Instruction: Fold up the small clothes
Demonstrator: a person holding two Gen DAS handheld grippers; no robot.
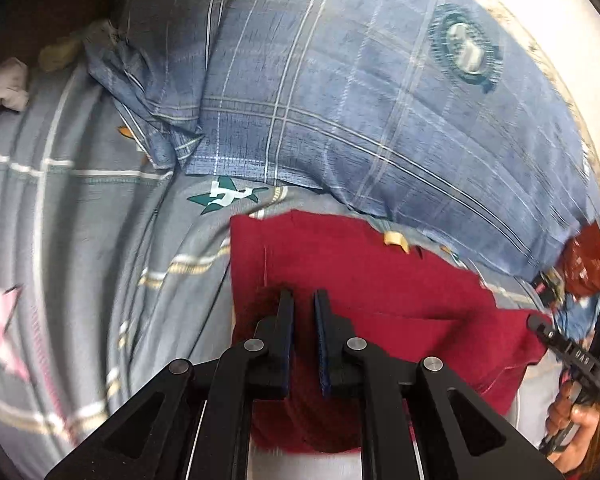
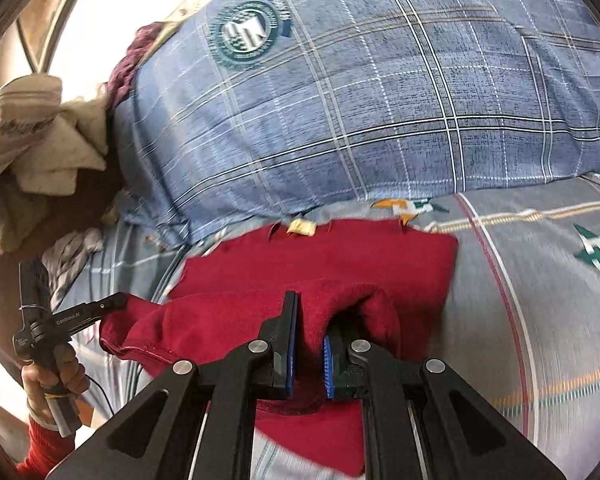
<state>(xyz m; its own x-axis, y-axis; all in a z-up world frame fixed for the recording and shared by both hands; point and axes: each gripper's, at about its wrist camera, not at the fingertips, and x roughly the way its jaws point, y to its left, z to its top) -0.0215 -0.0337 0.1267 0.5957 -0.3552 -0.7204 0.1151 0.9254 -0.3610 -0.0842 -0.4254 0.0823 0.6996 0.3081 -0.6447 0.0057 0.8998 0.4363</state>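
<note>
While both grippers pinch the red cloth point(image 2: 320, 264) on the bedsheet point(image 2: 540, 280), below the plaid pillow point(image 2: 380, 100) at twelve o'clock, the right gripper point(image 2: 310, 344) has a fold bunched between nearly shut fingers; the left gripper point(image 1: 303, 344), similarly narrow, grips fabric. Uneven pulling may skew the fold. Its handle reads "GenRobot.AI".

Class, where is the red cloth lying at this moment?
In both wrist views the red cloth lies on the grey bedsheet, just below the blue checked pillow, with both grippers at its near edge.

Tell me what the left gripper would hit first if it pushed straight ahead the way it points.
The left gripper is already over the red cloth; beyond that lies the grey bedsheet, then probably the blue checked pillow, though depth is unclear.
</note>
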